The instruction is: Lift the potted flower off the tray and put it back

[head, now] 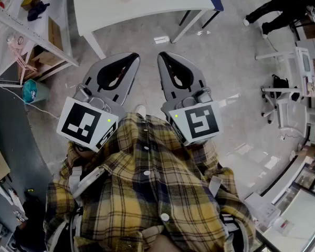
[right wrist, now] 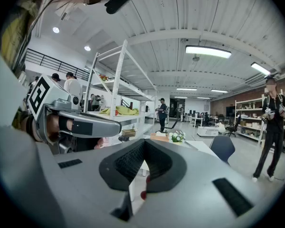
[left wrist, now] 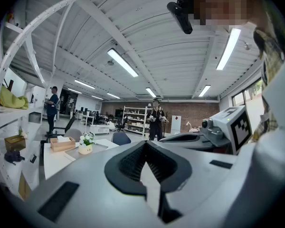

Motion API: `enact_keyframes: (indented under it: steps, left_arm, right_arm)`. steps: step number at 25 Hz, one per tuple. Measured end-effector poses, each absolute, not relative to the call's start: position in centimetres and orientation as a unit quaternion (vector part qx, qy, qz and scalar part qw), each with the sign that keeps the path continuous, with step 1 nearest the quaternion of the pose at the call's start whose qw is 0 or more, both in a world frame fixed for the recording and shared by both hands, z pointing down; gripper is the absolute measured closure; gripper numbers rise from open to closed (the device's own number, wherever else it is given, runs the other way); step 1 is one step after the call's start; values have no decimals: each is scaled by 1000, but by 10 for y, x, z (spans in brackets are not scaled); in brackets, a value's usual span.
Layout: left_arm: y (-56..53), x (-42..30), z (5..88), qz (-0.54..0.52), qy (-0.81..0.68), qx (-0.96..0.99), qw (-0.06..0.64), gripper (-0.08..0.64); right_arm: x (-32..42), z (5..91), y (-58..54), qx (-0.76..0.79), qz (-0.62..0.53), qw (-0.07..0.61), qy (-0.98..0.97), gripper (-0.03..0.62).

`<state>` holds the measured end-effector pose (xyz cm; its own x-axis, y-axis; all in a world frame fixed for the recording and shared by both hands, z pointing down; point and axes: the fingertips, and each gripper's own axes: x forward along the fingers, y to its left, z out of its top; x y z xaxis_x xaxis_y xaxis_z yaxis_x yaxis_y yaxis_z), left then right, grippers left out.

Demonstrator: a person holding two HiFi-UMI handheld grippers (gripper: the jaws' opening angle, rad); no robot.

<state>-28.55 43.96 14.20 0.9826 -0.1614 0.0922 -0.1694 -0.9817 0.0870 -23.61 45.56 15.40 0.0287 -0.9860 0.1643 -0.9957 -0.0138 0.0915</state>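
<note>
Two pairs of jaws, one pair on each gripper, are pressed fully together, and nothing is between them. In the left gripper view the black pads of the left gripper [left wrist: 145, 146] meet in one line, and the right gripper [right wrist: 143, 145] looks the same in its own view. Both grippers are empty and point about level into the room, side by side in front of the person's yellow checked shirt [head: 147, 193]. Each gripper has one marker cube, two cubes in all [head: 86, 122] [head: 197, 121].

Far from both grippers there is one potted flower [left wrist: 87, 144], with white blossoms in a pale pot. It appears to stand on the one grey tray [left wrist: 102, 147], which lies on one white table [left wrist: 54, 163]. One wooden box [left wrist: 62, 144] sits just beside the pot. The right gripper view shows the same potted flower [right wrist: 175, 137] beyond its jaws, well apart from them.

Two other people are standing in the left gripper view, one at the left [left wrist: 52, 106] and one in the middle [left wrist: 155, 120].
</note>
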Motion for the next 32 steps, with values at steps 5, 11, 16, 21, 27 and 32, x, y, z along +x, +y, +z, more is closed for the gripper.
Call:
enact_keyframes:
  steps: [5,11,16,21,27,32]
  left_arm:
    - [445,-285,144,40,-89,994,45,552]
    - [449,-284,147,35,-101,993,44,552]
    - [463,-281,146,33,-112,992,43,552]
    - [475,-279,151,40,-115,992,42,552]
    - [474,-275,158,46,-127,989,55,552]
    - [457,-276,168,56,-137,987,69,552]
  right_arm:
    - [-239,155,461,699,8,81,-711,594]
    - [-233,158,471,699,7,79,-711,594]
    - [-226,160,487,694,9,79,-715,594]
    - [-223,165,499,693,12,80,-717,594]
    - [-218,177,500,684,34,84,-724,594]
    - [-218,186,484,677,53,82,-730,594]
